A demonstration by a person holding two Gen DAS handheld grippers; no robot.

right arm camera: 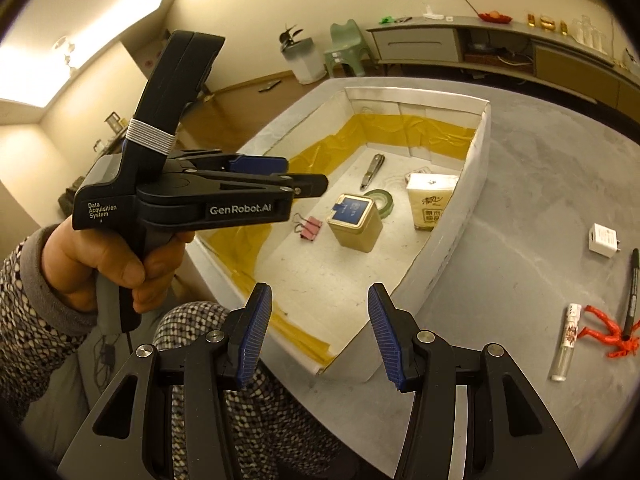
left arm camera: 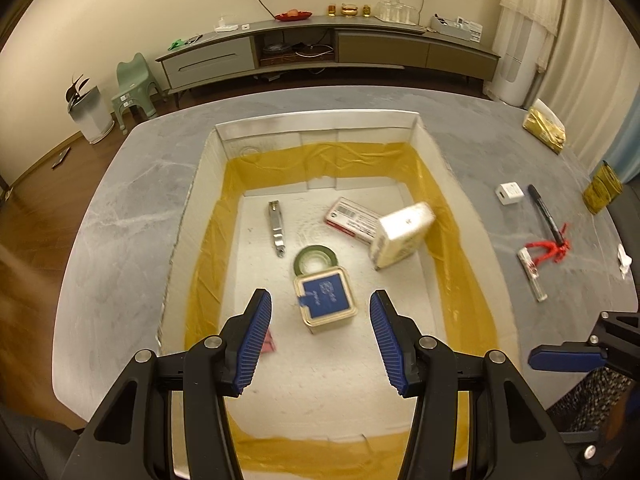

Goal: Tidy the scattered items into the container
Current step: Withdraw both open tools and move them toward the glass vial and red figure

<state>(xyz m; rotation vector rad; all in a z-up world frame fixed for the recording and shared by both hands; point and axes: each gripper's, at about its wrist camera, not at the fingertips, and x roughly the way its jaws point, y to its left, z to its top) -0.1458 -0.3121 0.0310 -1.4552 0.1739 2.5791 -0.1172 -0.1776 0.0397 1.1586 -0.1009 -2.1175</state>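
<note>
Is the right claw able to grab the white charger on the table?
Probably yes. The right claw is open and empty, and the white charger lies on the bare table outside the box, to its right. Nothing sits on top of it; the black marker lies just beside.

The desk [left arm camera: 120, 208] looks like matt grey mottled stone, the container [left arm camera: 320, 128] like matt white card lined with glossy wrinkled yellow tape, the tin [left arm camera: 325, 306] like brushed gold metal, the nail clipper [left arm camera: 276, 226] like shiny steel, and the fingers [left arm camera: 256, 344] like ribbed blue rubber on black plastic.
</note>
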